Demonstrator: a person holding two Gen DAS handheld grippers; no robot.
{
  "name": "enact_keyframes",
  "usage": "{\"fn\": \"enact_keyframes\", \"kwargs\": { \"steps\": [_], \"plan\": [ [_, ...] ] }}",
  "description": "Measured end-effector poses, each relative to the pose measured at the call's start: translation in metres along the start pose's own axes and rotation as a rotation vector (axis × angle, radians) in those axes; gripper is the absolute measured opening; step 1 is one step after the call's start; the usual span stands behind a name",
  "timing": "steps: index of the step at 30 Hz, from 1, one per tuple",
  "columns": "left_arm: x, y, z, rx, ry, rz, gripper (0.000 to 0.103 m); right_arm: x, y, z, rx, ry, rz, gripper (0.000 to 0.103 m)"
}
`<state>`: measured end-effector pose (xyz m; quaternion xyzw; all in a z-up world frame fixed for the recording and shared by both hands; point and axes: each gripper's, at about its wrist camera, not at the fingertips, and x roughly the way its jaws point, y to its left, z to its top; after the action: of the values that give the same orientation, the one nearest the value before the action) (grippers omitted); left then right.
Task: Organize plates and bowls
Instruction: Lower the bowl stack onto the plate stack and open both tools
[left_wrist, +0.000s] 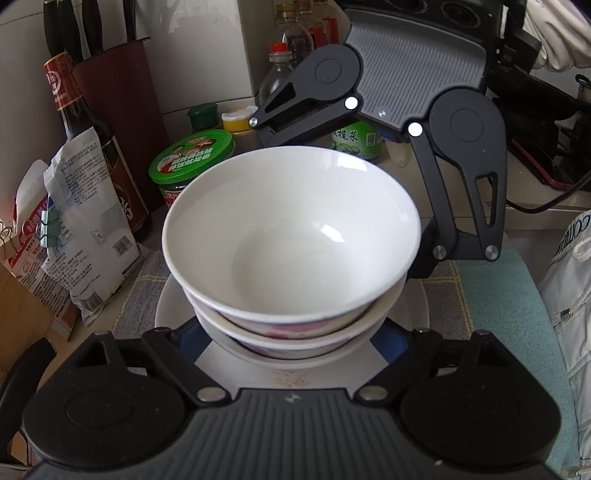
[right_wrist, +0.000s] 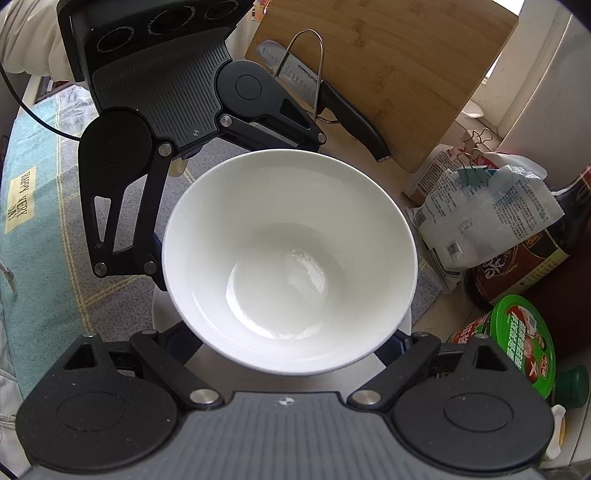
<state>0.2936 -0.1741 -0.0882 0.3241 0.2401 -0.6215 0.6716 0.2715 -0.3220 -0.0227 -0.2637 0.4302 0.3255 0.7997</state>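
Fingers (left_wrist: 421, 254) flanking stacked bowls (left_wrist: 291, 229) (plate (left_wrist: 170, 306) beneath)

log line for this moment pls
stage: bowl stack on plate | left gripper: straddles stack base, grip unclear | right gripper: same, opposite side | cloth underneath

A dark sauce bottle (left_wrist: 79, 122) stands by a knife block (left_wrist: 118, 110). A green-lidded jar (left_wrist: 192, 158) sits near white food bags (left_wrist: 85, 225). A knife (right_wrist: 325, 99) leans on a wooden board (right_wrist: 399, 62). A checked cloth (right_wrist: 48, 221) covers the counter.
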Motion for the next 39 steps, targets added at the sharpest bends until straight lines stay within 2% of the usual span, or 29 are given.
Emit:
{"fn": "enact_keyframes", "kwargs": {
  "steps": [15, 18, 19, 20, 25, 30, 34, 37, 39],
  "plan": [
    [0.001, 0.007, -0.001, -0.024, 0.006, -0.005, 0.091, 0.001, -0.004, -0.003, 0.032, -0.001, 0.012, 0.096],
    [-0.001, 0.006, -0.002, -0.041, -0.006, 0.009, 0.092, 0.0, -0.006, -0.002, 0.054, -0.015, 0.017, 0.102],
    [-0.001, 0.004, -0.003, -0.027, -0.009, 0.031, 0.1, -0.001, -0.006, -0.001, 0.059, -0.019, 0.019, 0.103],
    [-0.002, 0.0, -0.003, -0.011, -0.01, 0.054, 0.102, -0.001, -0.006, -0.001, 0.061, -0.018, 0.017, 0.103],
    [-0.011, -0.014, -0.009, -0.005, 0.007, 0.149, 0.102, -0.003, 0.0, -0.001, 0.046, -0.018, 0.003, 0.103],
    [-0.035, -0.031, -0.015, -0.136, -0.01, 0.236, 0.102, -0.01, 0.001, -0.008, 0.062, -0.042, -0.01, 0.103],
    [-0.07, -0.05, -0.013, -0.283, -0.104, 0.363, 0.102, -0.021, 0.002, -0.012, 0.115, -0.045, 0.012, 0.103],
    [-0.09, -0.061, -0.014, -0.381, -0.173, 0.455, 0.102, -0.026, 0.01, -0.013, 0.198, -0.01, 0.003, 0.103],
    [-0.096, -0.064, -0.019, -0.444, -0.198, 0.472, 0.102, -0.028, 0.019, -0.013, 0.272, 0.024, -0.027, 0.103]
  ]
}}
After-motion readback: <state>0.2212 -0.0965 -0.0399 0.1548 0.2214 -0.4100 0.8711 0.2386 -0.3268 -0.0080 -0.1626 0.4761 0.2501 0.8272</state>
